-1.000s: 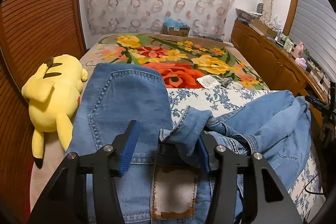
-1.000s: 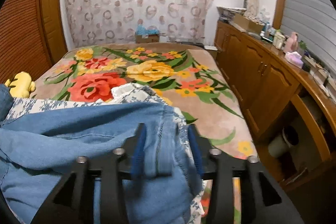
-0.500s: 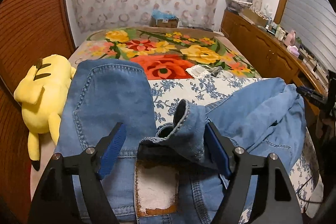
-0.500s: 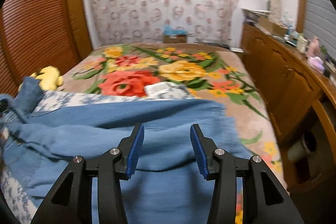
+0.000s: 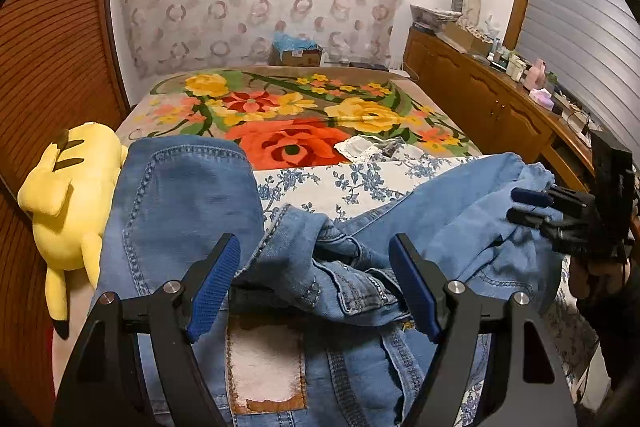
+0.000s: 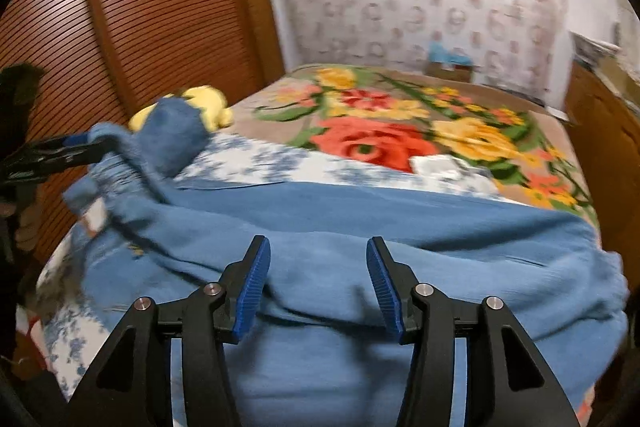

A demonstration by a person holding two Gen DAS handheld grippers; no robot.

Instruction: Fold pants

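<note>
Blue jeans (image 5: 180, 195) lie on the bed with the brown-edged waist patch (image 5: 264, 367) nearest me. One leg runs straight away on the left and the other sprawls to the right. My left gripper (image 5: 313, 241) stands open over the waistband; a crumpled denim fold (image 5: 304, 251) lies loose between its fingers, untouched by the pads. My right gripper (image 6: 317, 243) hovers over the right pant leg (image 6: 400, 219) with its jaws opening and nothing between them. It also shows at the right edge of the left wrist view, as the right gripper (image 5: 514, 205) by the leg's end.
A yellow plush toy (image 5: 68, 195) lies beside the left leg, against the slatted wooden wall (image 5: 48, 67). A floral blanket (image 5: 288, 115) and a blue-flowered sheet (image 5: 340, 183) cover the bed. A cluttered wooden cabinet (image 5: 480, 107) runs along the right, and a cardboard box (image 5: 296, 55) sits at the far end.
My left jaws opened wide and let the denim fold slump onto the waistband. My right gripper released the leg's hem and swung left, so its view now faces the slatted wall.
</note>
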